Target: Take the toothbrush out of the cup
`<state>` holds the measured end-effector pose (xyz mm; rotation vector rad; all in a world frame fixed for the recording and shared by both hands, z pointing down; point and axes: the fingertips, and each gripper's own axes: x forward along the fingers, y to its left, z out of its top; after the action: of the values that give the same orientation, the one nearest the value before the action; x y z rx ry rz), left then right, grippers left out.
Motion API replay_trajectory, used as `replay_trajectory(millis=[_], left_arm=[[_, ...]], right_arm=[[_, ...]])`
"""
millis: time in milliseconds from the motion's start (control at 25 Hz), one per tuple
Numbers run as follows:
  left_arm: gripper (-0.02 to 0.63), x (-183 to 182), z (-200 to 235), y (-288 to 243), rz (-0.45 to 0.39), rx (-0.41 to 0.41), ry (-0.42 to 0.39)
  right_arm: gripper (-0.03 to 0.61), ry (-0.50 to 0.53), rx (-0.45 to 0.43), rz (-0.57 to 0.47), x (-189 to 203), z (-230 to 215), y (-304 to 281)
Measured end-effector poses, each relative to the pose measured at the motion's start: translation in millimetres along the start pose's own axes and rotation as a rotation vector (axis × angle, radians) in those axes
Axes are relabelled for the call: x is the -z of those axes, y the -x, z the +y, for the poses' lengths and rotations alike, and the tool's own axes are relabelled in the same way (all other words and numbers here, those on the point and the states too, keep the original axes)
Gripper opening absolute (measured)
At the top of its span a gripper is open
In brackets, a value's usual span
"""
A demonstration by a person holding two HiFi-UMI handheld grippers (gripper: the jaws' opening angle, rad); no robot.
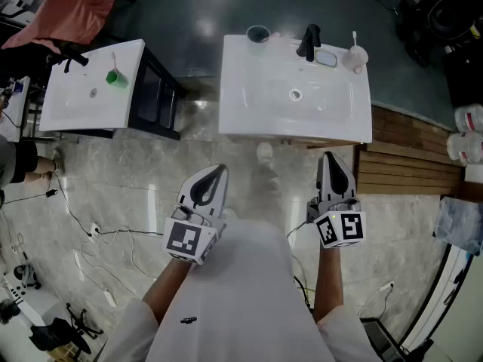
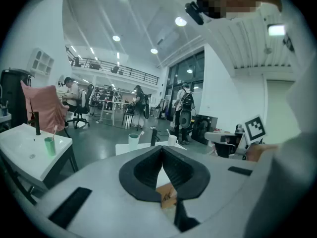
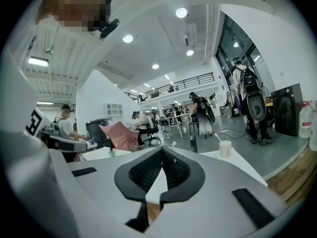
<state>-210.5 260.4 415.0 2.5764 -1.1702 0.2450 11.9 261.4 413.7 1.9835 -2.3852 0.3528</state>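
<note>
Head view: your left gripper and right gripper hang short of the sink; the cup holding the toothbrush stands on its far right corner.
Left gripper view: jaws together, nothing between.
Right gripper view: jaws together, empty; the cup is well ahead, to the right.

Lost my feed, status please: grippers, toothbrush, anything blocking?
Left gripper and right gripper shut, empty, short of the sink. Toothbrush stands in white cup, sink's back right corner. Nothing between.

Two white basin units border a pale, seemingly marbled floor, wooden slats at right
</note>
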Motion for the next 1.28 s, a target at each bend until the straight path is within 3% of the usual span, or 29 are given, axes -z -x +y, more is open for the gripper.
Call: replay_trajectory(millis=[200,360,680,1040,1280], left_arm=[[0.003,21,-24,58,0.013,0.014,0.039],[0.003,21,-42,80,0.011,0.019,0.027],[0.003,3,-72,83,-0.036,0.002,0.025],[0.003,12,-97,76,-0.022,-0.016,0.028],[0.003,15,-113,64,-0.031,-0.030,0.017]], right_arm=[[0.000,-0.033,-0.012,0.062,19,62,67],[0.000,-0.074,-0.013,0.077,19,74,100],[0.000,-0.069,-0.029,-0.038,-22,61,129],[0.000,-0.061,0.013,-0.026,-11,28,158],[0.000,-0.027,-0.027,-0.059,-15,18,161]])
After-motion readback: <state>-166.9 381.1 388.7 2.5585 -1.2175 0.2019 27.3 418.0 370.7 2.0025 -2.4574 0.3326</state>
